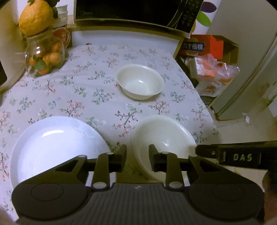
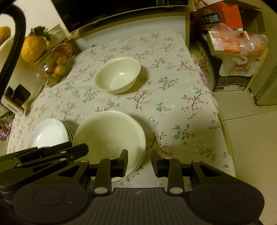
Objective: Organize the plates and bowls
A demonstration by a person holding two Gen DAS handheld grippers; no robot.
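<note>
Three white dishes stand on the flowered tablecloth (image 1: pixel 90 83). The small bowl (image 1: pixel 140 81) (image 2: pixel 117 75) sits mid-table. The wide near bowl (image 1: pixel 164 136) (image 2: pixel 107 136) shows a second rim under it, as if nested. A shallow plate (image 1: pixel 57 147) (image 2: pixel 48 135) lies to its left. My left gripper (image 1: pixel 138 159) is open, its jaws straddling the near bowl's left rim without pressing. My right gripper (image 2: pixel 139 161) is open astride the same bowl's right rim, one finger (image 2: pixel 123 162) inside it. A right gripper finger (image 1: pixel 225 152) shows in the left wrist view, and the left gripper's fingers (image 2: pixel 52 154) show in the right wrist view.
A glass jar of small oranges (image 1: pixel 45 57) (image 2: pixel 57 69) with a big citrus fruit (image 1: pixel 35 16) on top stands at the back left. A microwave (image 1: pixel 131 10) is behind the table. Boxes and bags (image 2: pixel 232 43) crowd the right of the table, beside a fridge (image 1: pixel 251 72).
</note>
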